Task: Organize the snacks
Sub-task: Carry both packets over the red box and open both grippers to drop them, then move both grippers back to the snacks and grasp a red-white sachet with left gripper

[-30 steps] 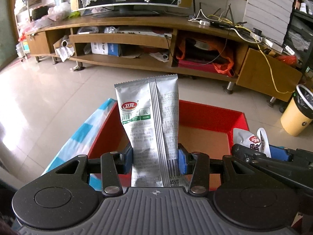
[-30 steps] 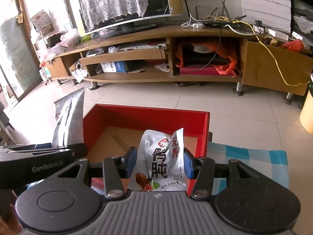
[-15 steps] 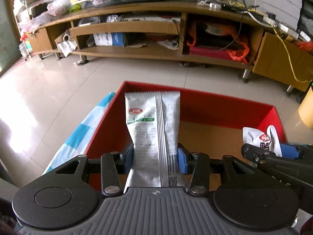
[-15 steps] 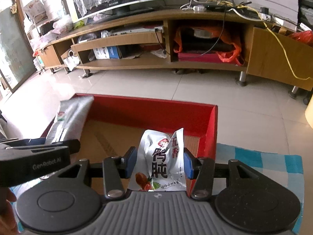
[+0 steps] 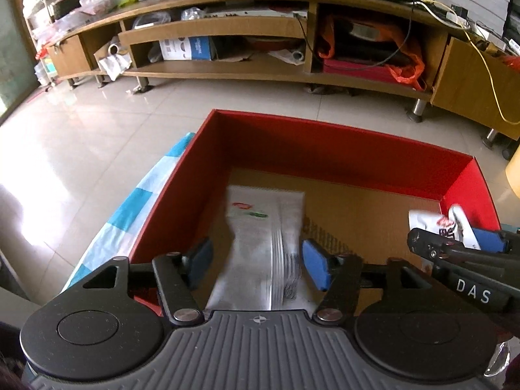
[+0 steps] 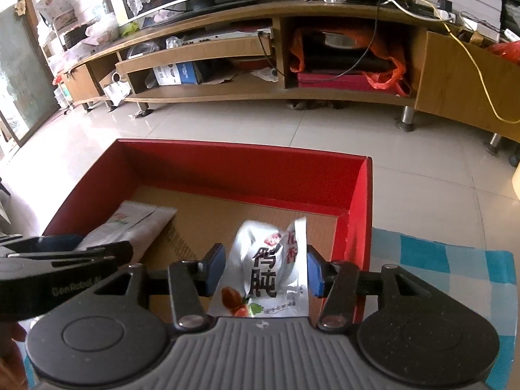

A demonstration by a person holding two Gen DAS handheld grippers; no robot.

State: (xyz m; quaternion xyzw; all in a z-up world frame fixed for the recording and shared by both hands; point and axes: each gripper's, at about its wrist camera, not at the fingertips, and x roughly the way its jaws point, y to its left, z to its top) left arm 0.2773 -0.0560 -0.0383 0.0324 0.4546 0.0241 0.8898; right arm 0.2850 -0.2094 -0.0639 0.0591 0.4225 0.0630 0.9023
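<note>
A red box with a brown cardboard floor stands on a blue-and-white checked cloth. My left gripper is open over the box's left half; the silver snack packet is blurred between its spread pads, free of them. The packet also shows in the right wrist view, on the box floor. My right gripper is open too; the white snack bag with red print sits loose between its pads, near the right wall of the box.
A long wooden TV cabinet with cluttered shelves stands across the tiled floor behind the box. A yellow bin is at the far right. Cables hang over the cabinet's right end.
Both grippers have dropped lower over the box and opened. The silver packet has left the left gripper's grip and fallen flat; the white bag is loose between the right pads.
</note>
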